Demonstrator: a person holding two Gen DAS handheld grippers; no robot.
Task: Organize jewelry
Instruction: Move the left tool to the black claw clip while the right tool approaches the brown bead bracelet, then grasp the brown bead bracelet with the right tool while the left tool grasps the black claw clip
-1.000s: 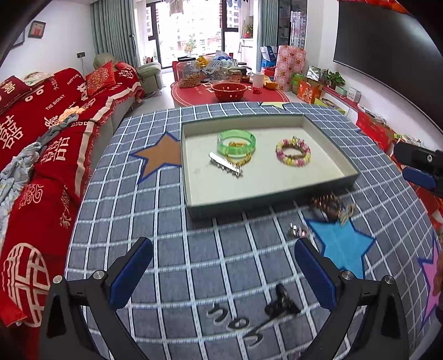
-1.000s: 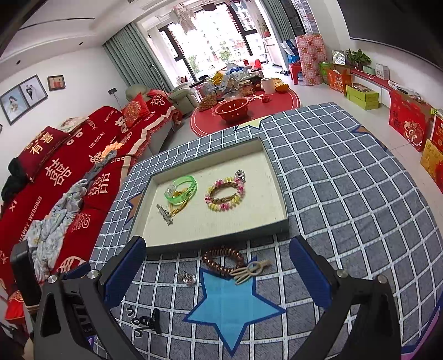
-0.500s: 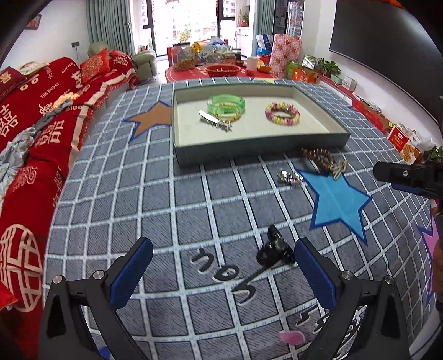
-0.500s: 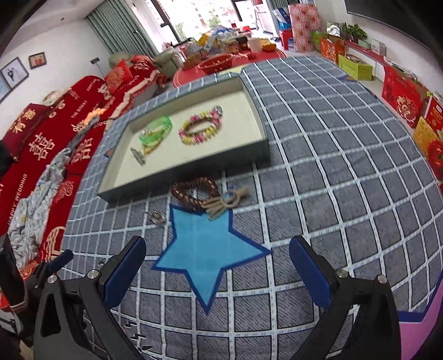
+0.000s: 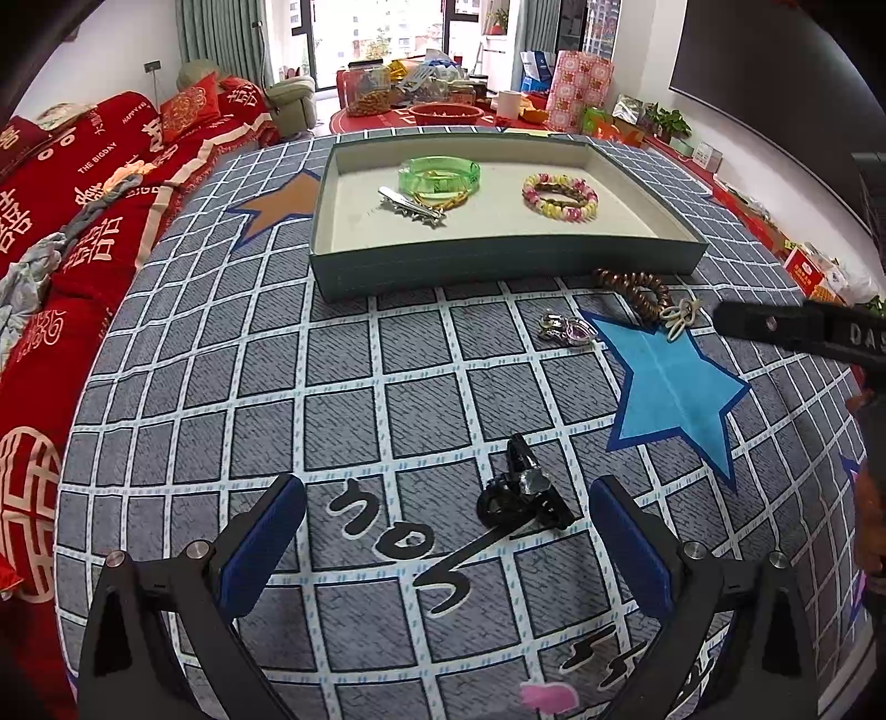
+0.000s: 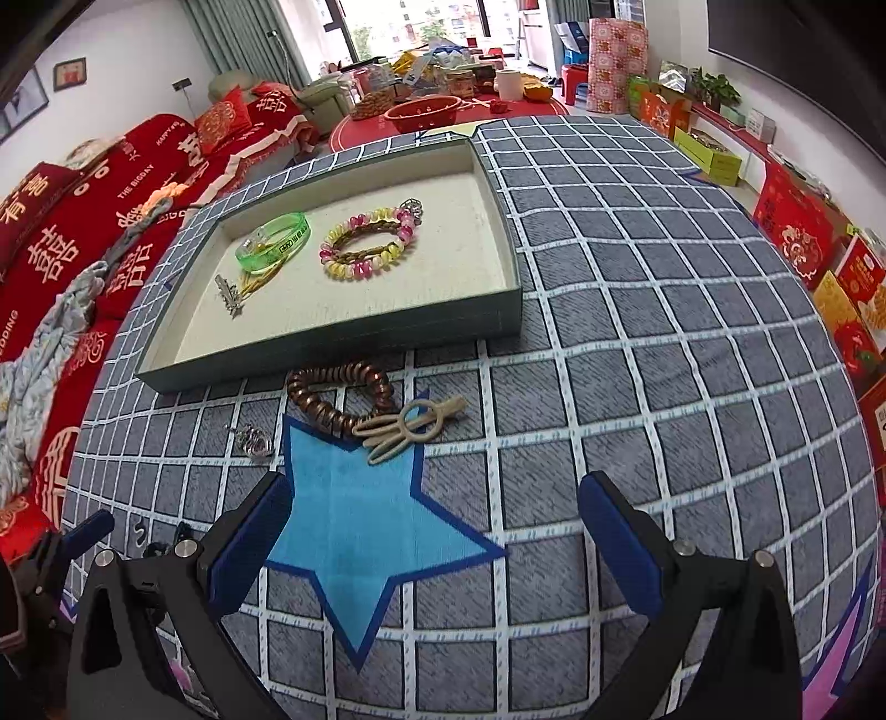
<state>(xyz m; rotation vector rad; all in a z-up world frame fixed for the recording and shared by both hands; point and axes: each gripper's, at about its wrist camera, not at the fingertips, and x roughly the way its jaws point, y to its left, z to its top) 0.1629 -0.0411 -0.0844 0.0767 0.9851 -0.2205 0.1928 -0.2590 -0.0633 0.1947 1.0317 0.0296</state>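
Glossy green bangle (image 5: 439,173), woven tablecloth (image 5: 221,387)

A grey grid-patterned cloth (image 5: 232,387) with star patches is spread ahead of the tongs. To the left, a sofa (image 5: 72,183) is covered in red throws. Far ahead, bright daylight is let in through tall windows (image 5: 376,27) framed by green curtains (image 5: 221,33). A round red table (image 6: 443,119) is crowded with clutter. White walls are seen; a dark screen (image 5: 775,111) is mounted at right.
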